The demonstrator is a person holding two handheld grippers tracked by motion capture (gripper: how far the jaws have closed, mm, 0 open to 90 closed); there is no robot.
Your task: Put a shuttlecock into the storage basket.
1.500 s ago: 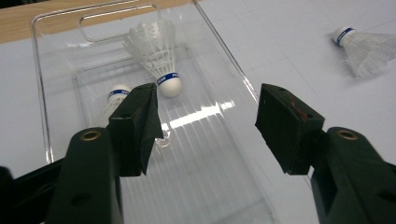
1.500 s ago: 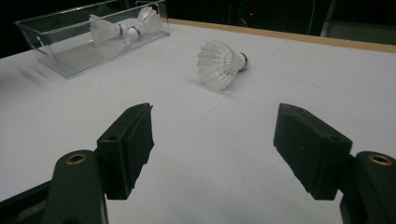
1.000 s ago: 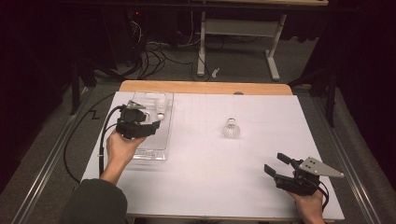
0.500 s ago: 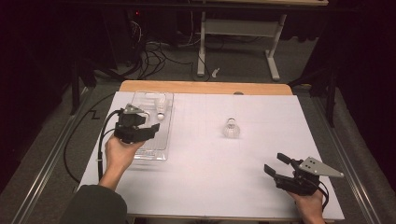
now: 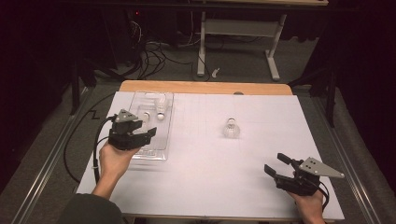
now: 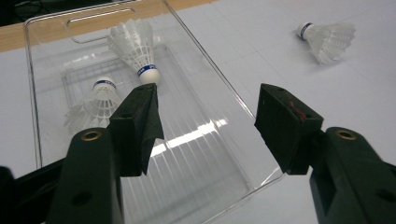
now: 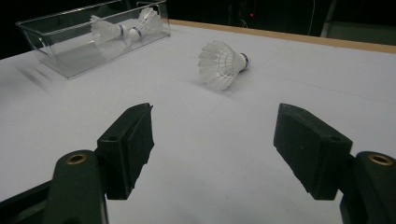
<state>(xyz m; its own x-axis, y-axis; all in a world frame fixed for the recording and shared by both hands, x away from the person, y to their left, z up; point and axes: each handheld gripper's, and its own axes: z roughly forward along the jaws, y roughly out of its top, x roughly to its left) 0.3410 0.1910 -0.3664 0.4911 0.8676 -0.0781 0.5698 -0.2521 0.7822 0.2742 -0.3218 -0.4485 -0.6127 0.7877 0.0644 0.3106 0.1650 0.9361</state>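
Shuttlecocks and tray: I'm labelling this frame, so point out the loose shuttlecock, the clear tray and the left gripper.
loose shuttlecock (image 5: 230, 129), high view, on its feather skirt.
clear tray (image 6: 219, 88), left gripper view, on its right wall.
left gripper (image 5: 150, 132), high view, between its open fingertips.

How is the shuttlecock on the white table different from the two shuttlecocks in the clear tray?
The lone shuttlecock lies on the bare white table, away from the clear tray; the two tray shuttlecocks lie inside it. It lies alone, while those two lie close together near the tray's far end. All three are white with a blue band and lie on their sides.
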